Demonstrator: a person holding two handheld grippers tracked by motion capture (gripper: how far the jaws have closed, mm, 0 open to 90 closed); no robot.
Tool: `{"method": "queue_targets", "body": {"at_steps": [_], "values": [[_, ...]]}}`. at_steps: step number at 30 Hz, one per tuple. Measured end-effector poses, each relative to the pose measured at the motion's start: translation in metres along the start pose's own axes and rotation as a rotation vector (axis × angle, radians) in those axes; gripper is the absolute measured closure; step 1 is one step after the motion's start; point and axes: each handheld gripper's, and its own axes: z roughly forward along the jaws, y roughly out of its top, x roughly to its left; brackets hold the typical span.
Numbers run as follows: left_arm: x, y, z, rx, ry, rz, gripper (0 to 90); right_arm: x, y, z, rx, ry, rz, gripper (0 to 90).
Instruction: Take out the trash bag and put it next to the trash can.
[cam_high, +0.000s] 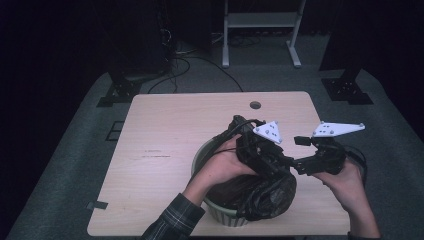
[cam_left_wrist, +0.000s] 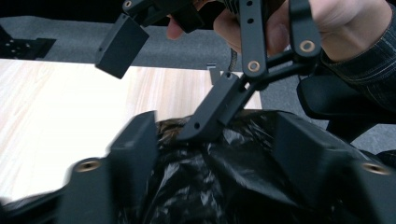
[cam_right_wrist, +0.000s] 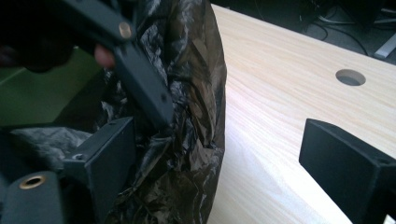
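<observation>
A black plastic bag (cam_high: 270, 195) lines a pale green ribbed bin (cam_high: 220, 212) near the front edge of the wooden table (cam_high: 165, 130). My left gripper (cam_high: 277, 167) reaches over the bin's right side. In the left gripper view its jaws (cam_left_wrist: 219, 140) stand wide apart, with crumpled bag (cam_left_wrist: 224, 186) bulging between them and no pad pressing on it. My right gripper (cam_high: 301, 154) comes in from the right, open. One of its fingers (cam_right_wrist: 109, 149) rests against the bag's outer fold (cam_right_wrist: 196, 70); the other hangs over bare table. The two grippers' jaws nearly cross at the bag's edge.
A round hole (cam_high: 255, 105) is cut in the table's far side. Beyond the table, a white frame (cam_high: 260, 30), black stand feet (cam_high: 117, 92) and cables lie on the grey floor. The table's left half is bare wood. The bin's green inner wall (cam_right_wrist: 37, 98) shows beside the bag.
</observation>
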Motion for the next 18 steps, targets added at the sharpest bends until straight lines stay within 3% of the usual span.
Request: {"method": "queue_targets", "body": {"at_steps": [2, 7, 8, 9, 10, 11, 14, 15, 18], "values": [[0.0, -0.002, -0.006, 0.003, 0.01, -0.003, 19.9, 0.0, 0.0, 0.0, 0.004, -0.003, -0.001, 10.0], [0.001, -0.012, -0.032, -0.049, 0.052, -0.022, 17.1, 0.0, 0.0, 0.001, 0.006, -0.008, -0.001, 10.0], [0.0, -0.02, -0.049, -0.074, 0.068, -0.035, 17.1, 0.0, 0.0, 0.001, 0.004, -0.009, 0.002, 10.1], [0.0, -0.02, -0.049, -0.074, 0.068, -0.035, 17.1, 0.0, 0.0, 0.0, -0.001, -0.006, 0.01, 10.1], [-0.003, -0.028, -0.068, -0.101, 0.101, -0.045, 17.1, 0.0, 0.001, 0.0, -0.007, 0.003, 0.018, 10.1], [-0.003, -0.028, -0.068, -0.101, 0.101, -0.045, 17.1, 0.0, 0.001, 0.0, -0.007, 0.003, 0.018, 10.1], [-0.008, -0.043, -0.099, -0.149, 0.145, -0.06, 17.1, 0.003, 0.005, 0.0, -0.022, 0.034, 0.028, 10.1], [-0.012, -0.054, -0.12, -0.168, 0.184, -0.073, 17.1, 0.005, 0.005, 0.002, -0.02, 0.037, 0.028, 10.1], [-0.02, -0.074, -0.146, -0.177, 0.239, -0.093, 17.1, 0.008, 0.006, 0.008, -0.008, 0.052, 0.025, 10.2]]}}
